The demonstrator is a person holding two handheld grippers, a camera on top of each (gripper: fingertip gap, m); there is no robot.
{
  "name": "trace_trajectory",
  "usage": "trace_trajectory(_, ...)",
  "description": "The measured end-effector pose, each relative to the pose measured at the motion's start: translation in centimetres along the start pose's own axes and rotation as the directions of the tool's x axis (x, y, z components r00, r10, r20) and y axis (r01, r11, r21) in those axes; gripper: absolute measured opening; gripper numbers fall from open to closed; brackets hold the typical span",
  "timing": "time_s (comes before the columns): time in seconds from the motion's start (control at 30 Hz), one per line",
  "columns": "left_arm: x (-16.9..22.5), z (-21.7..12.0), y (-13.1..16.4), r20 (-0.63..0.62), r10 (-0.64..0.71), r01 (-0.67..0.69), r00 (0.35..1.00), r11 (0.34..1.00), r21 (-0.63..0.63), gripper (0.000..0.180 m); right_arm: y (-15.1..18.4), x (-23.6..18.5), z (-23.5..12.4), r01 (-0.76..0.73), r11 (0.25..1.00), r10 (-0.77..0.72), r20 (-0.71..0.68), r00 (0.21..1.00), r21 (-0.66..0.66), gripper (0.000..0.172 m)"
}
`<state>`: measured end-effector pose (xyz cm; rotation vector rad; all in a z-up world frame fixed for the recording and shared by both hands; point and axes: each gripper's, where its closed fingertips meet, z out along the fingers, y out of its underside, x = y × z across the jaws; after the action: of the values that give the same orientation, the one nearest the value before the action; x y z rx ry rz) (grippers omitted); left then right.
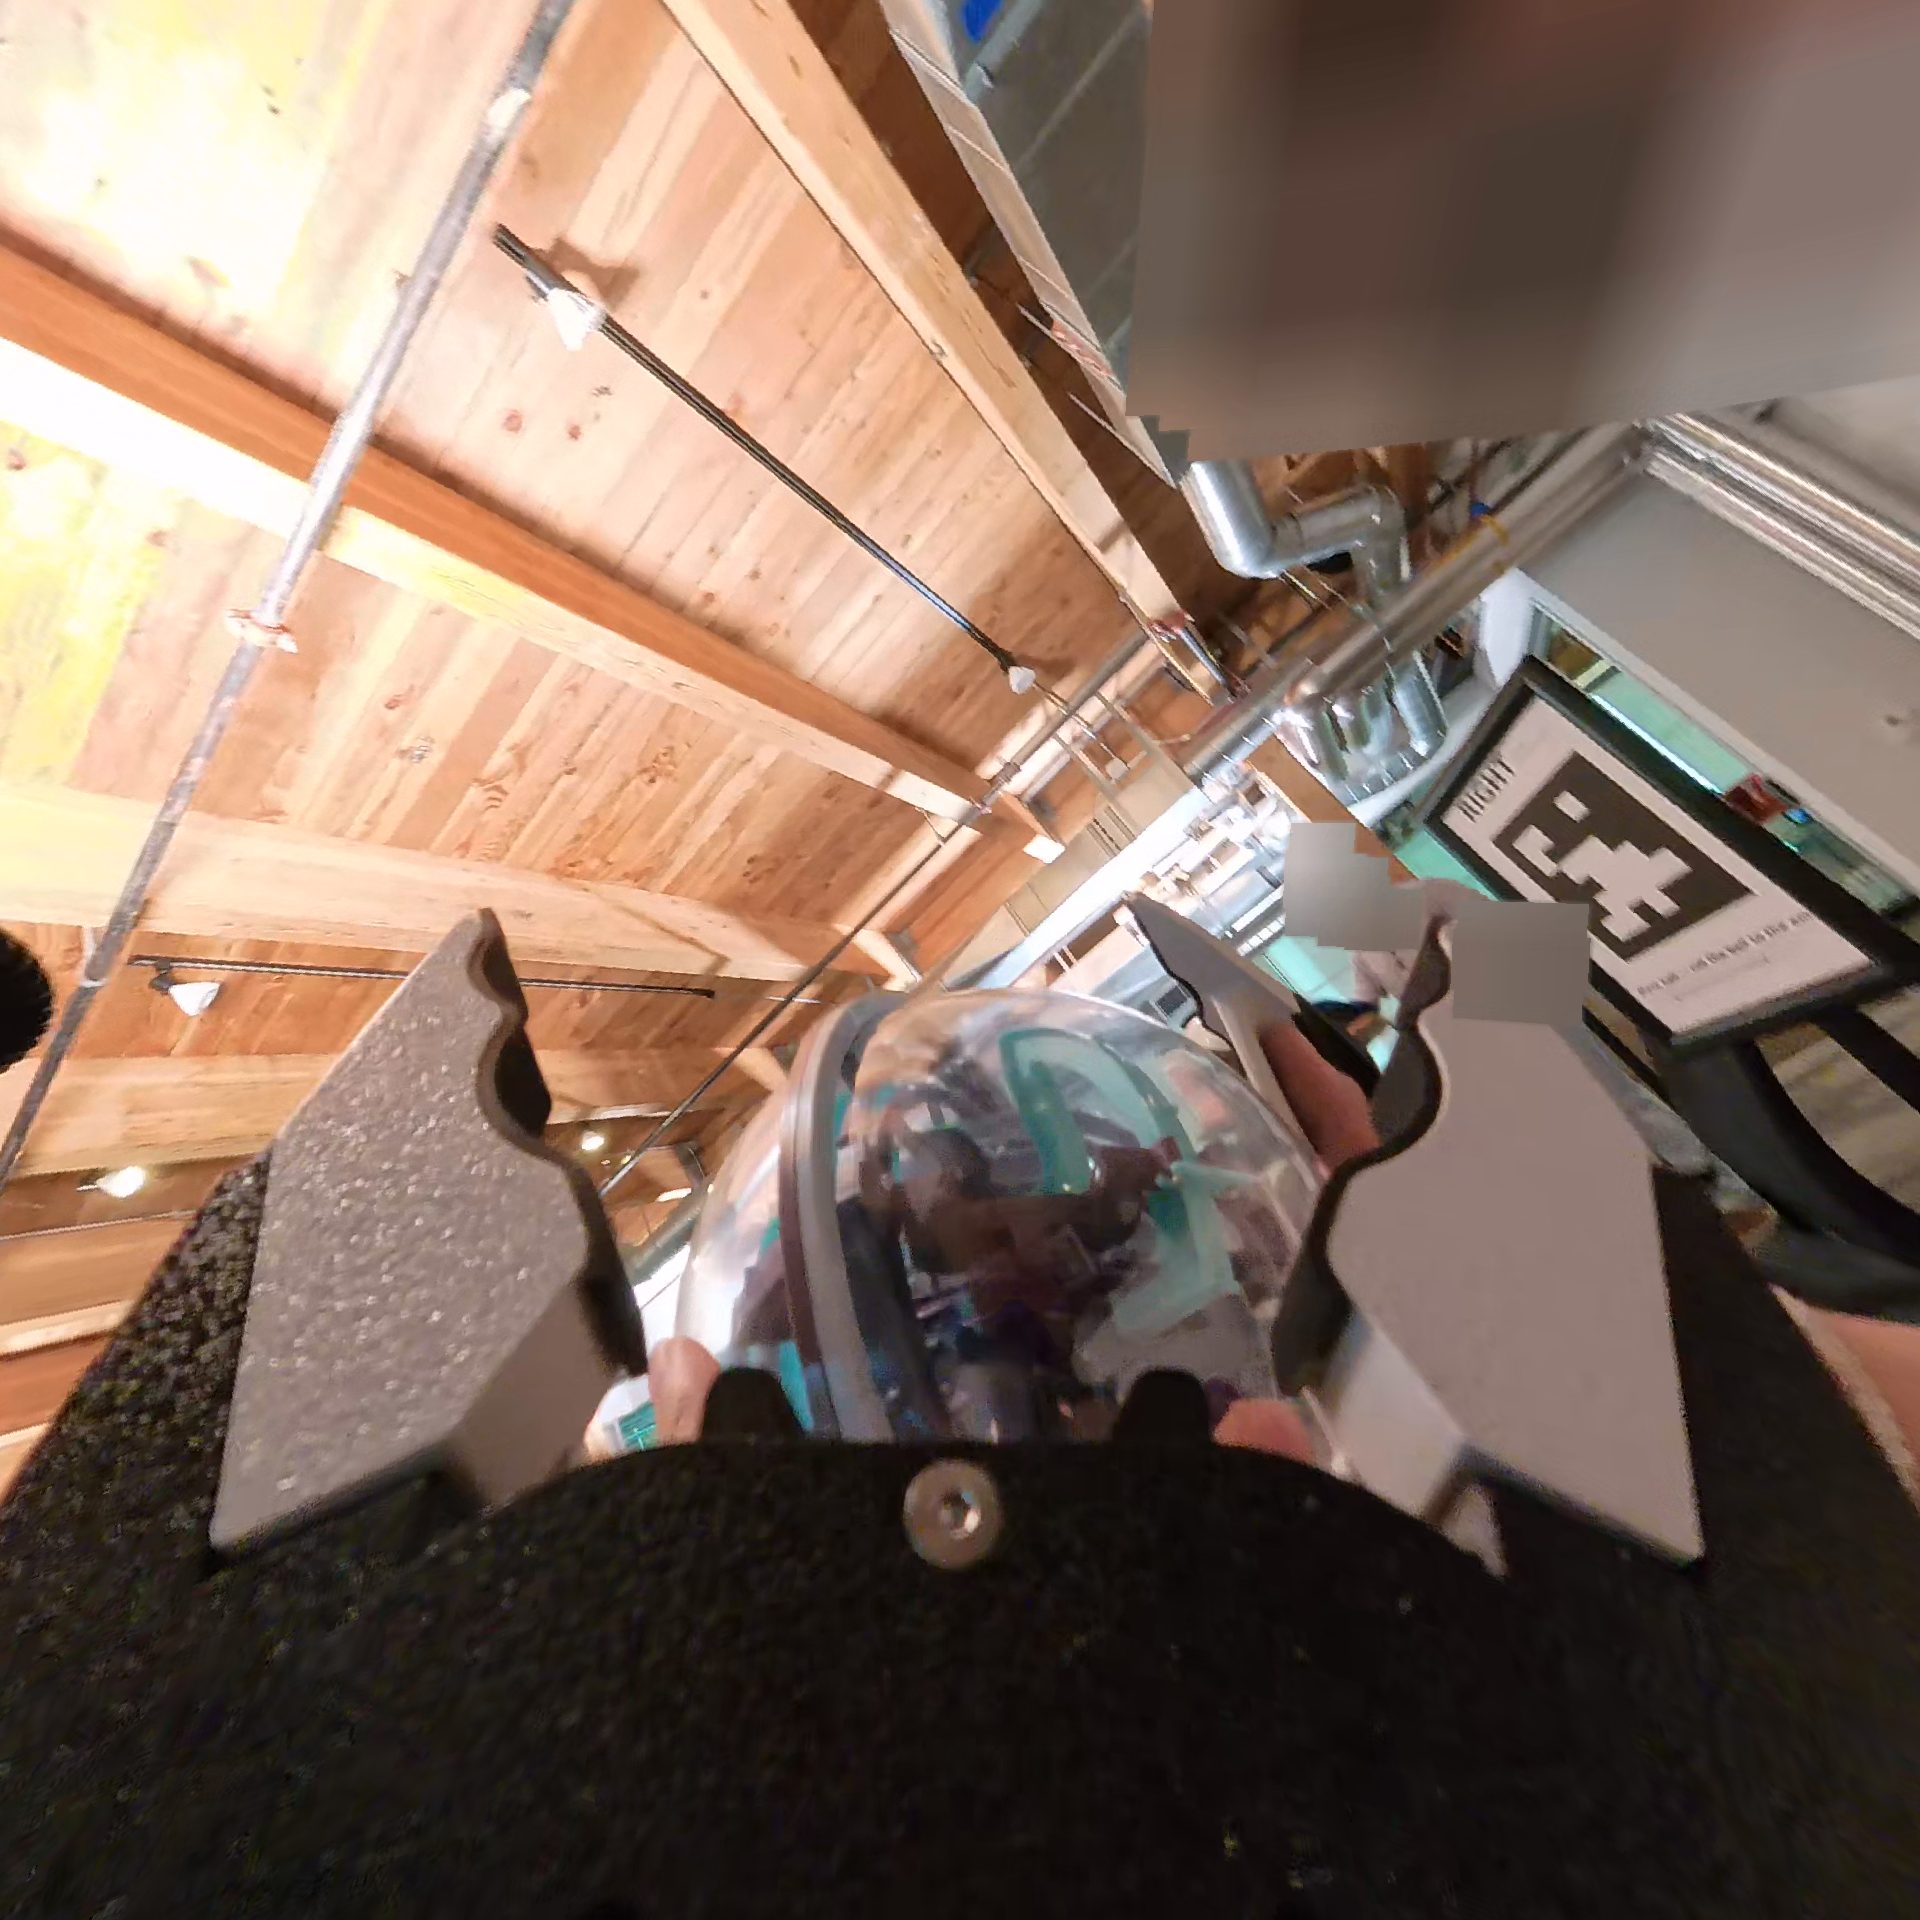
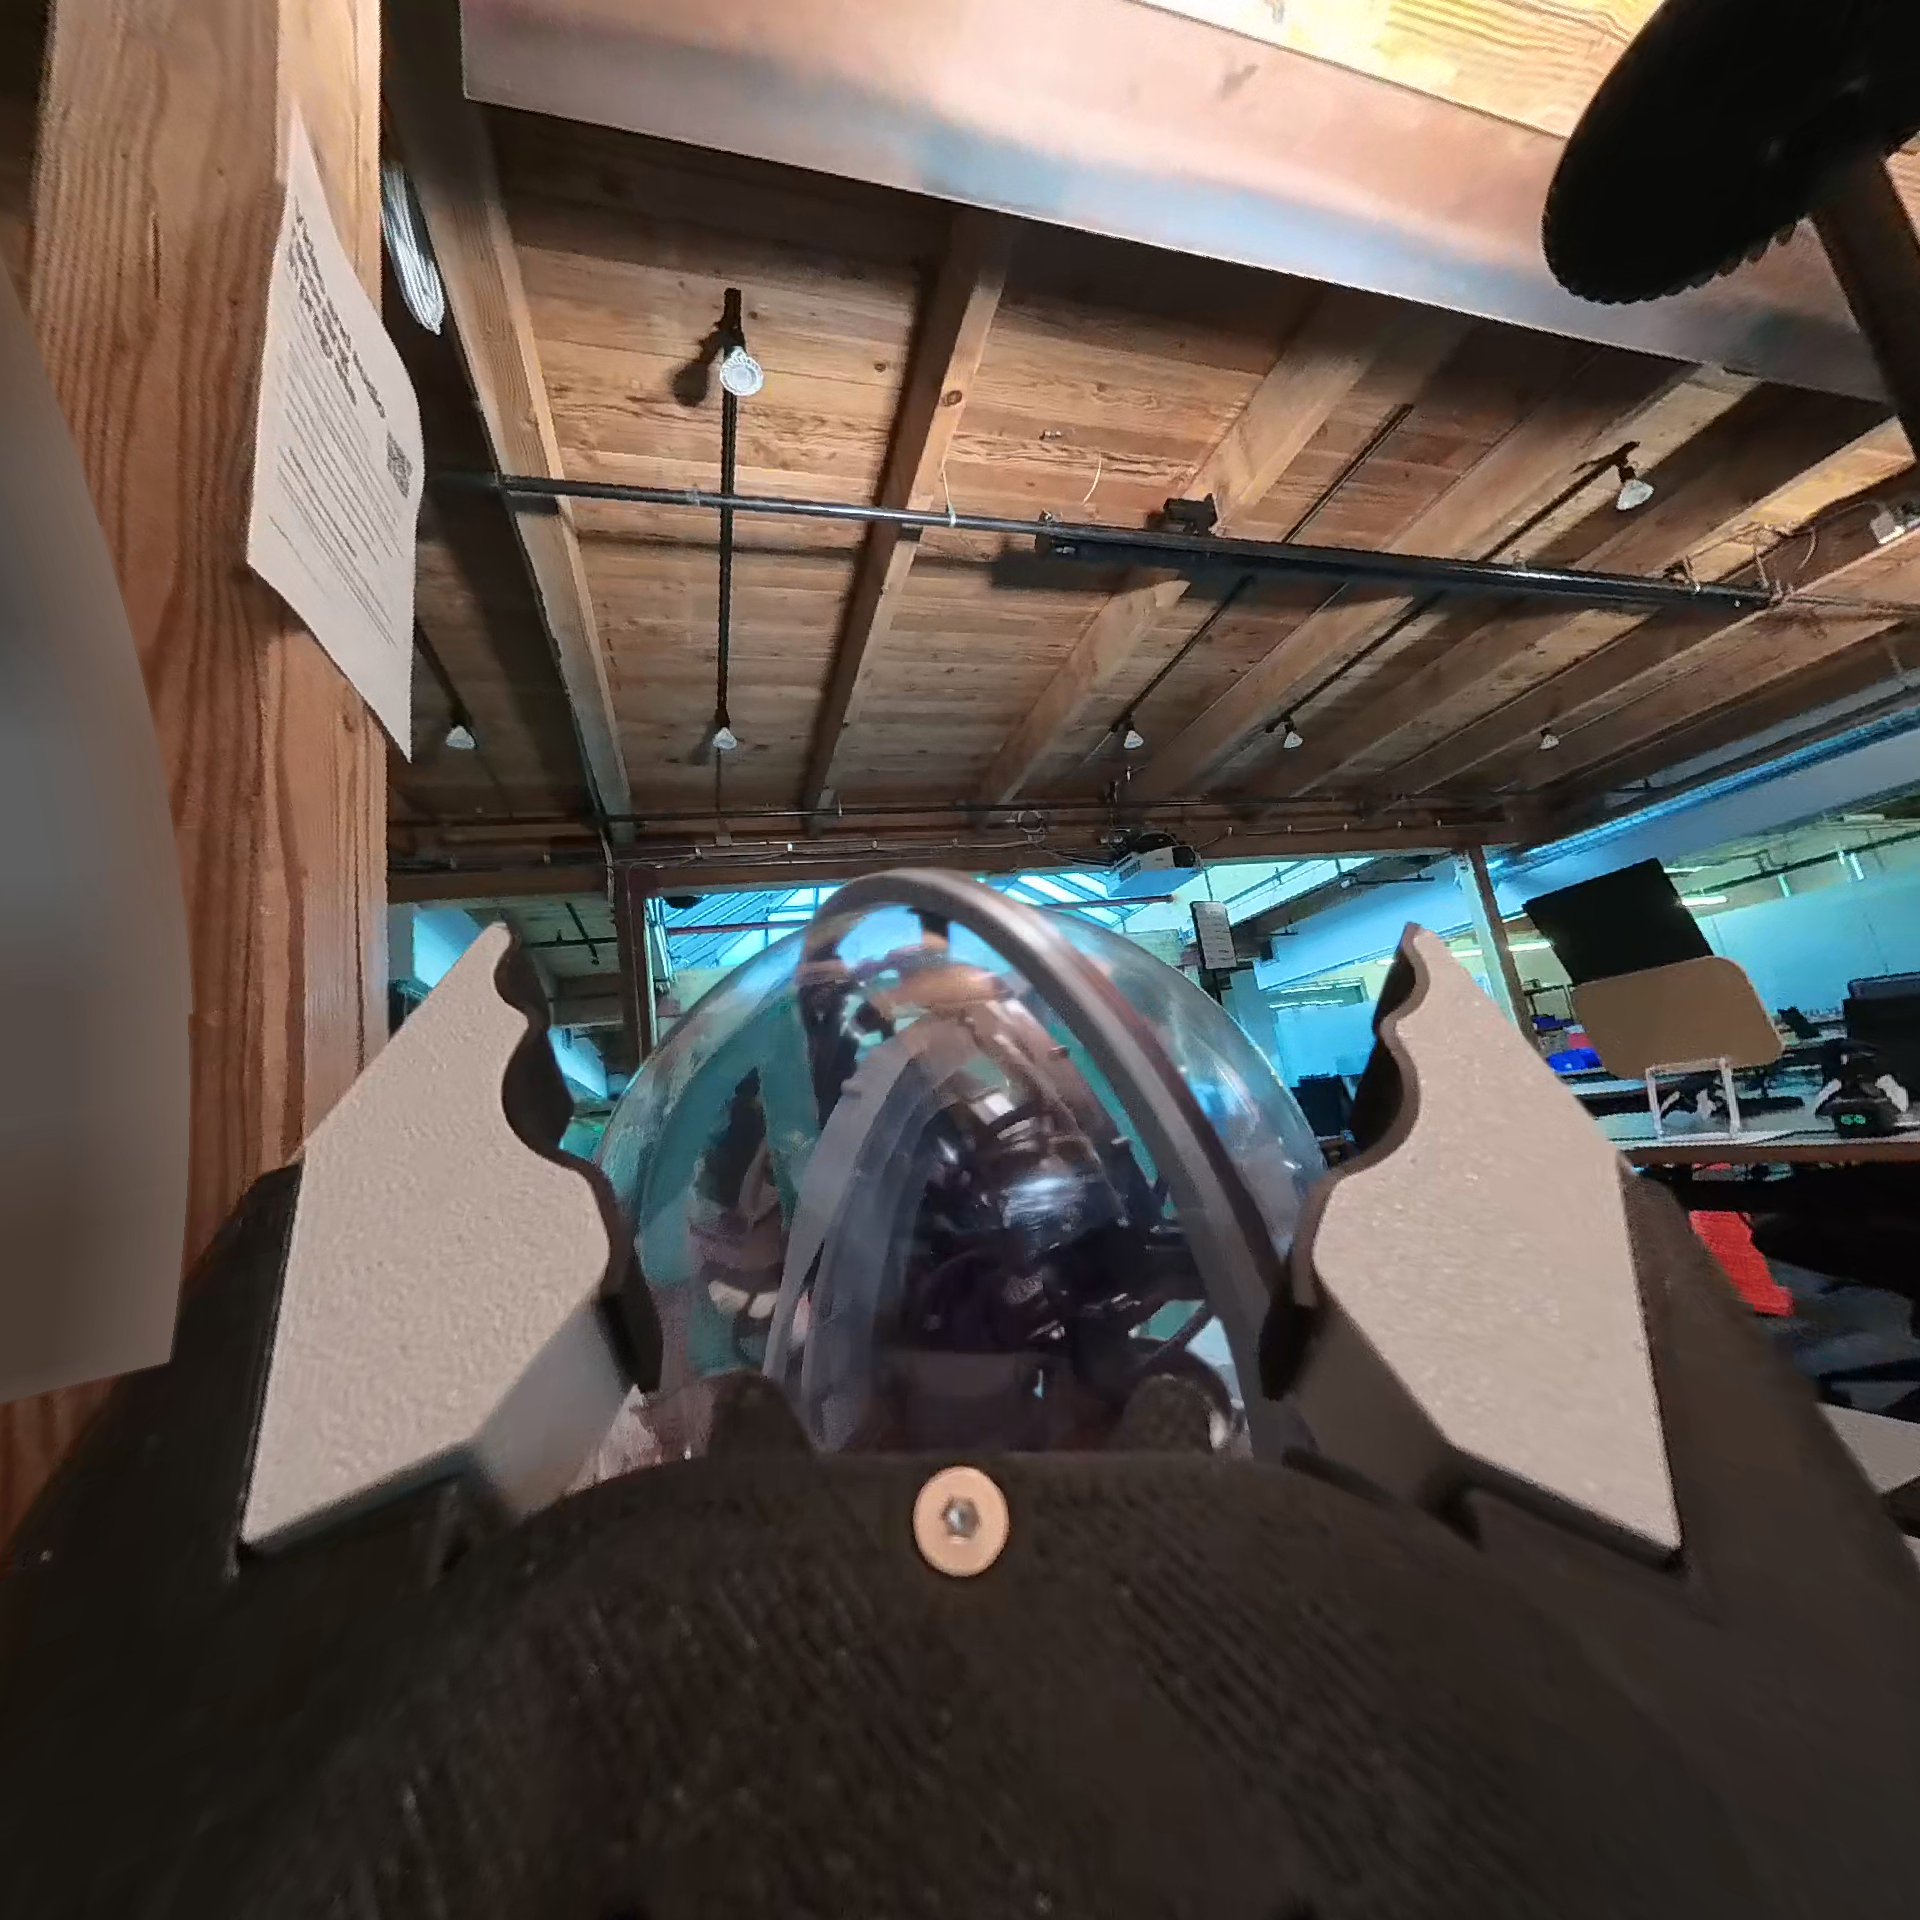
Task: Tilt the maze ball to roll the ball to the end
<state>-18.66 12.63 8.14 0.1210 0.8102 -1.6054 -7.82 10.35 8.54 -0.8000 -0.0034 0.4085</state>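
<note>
Maze ball (image 2: 935, 1164): you have one, a clear sphere with a single grey seam band, raised in the air between your two grippers and sitting deep between the fingers of each.

Biggest around it is the one plank-and-beam wooden ceiling (image 2: 1039, 416), then one wooden post (image 2: 208, 727) at the left of the right wrist view, carrying one sheet of paper (image 2: 332, 416).

Your right gripper (image 2: 956, 935) has its two fingers spread wide, and both dark pads (image 2: 623, 1247) lie against the sphere's sides, pinching it.

Your left gripper (image 1: 956, 925) is just as wide. One pad (image 1: 1309, 1299) touches the sphere, but whether the other one presses on it I cannot tell.

One black-and-white marker board (image 1: 1621, 862) stands beyond.

The small ball inside cannot be made out.
</note>
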Motion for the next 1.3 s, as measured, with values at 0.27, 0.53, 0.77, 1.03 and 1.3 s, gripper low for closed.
trace_trajectory(0.27, 1.1, 0.1, -0.4, -0.071, -0.071, 0.074, 0.995, 0.996, 0.051, 0.157, -1.5, -1.8, -0.3, 0.156, 0.987, -0.157, 0.032, 0.987, 0.048, 0.141)
trace_trajectory(0.53, 3.3, 1.1, 2.4, -0.154, 0.010, -0.030, 0.988, 0.991, -0.129, 0.157, -0.9, -1.5, -0.6, 0.181, 0.981, -0.185, 0.053, 0.981, 0.075, 0.140)
trace_trajectory(0.77, 4.7, 1.3, 5.7, -0.243, 0.282, -0.344, 0.928, 0.897, -0.277, 0.156, 1.4, 1.1, -0.9, 0.135, 0.991, -0.135, 0.030, 0.990, -0.020, 0.147)
trace_trajectory(1.03, 7.5, 0.3, 10.2, -0.482, 0.518, -0.687, 0.707, 0.665, -0.292, 0.157, 0.8, 1.7, -1.6, 0.139, 0.990, -0.139, 0.023, 0.990, -0.006, 0.145)
trace_trajectory(1.3, 8.9, 1.3, 5.7, -0.367, 0.354, -0.413, 0.860, 0.906, -0.095, 0.157, -2.4, -0.3, -3.2, 0.260, 0.944, -0.280, 0.077, 0.957, 0.204, 0.127)
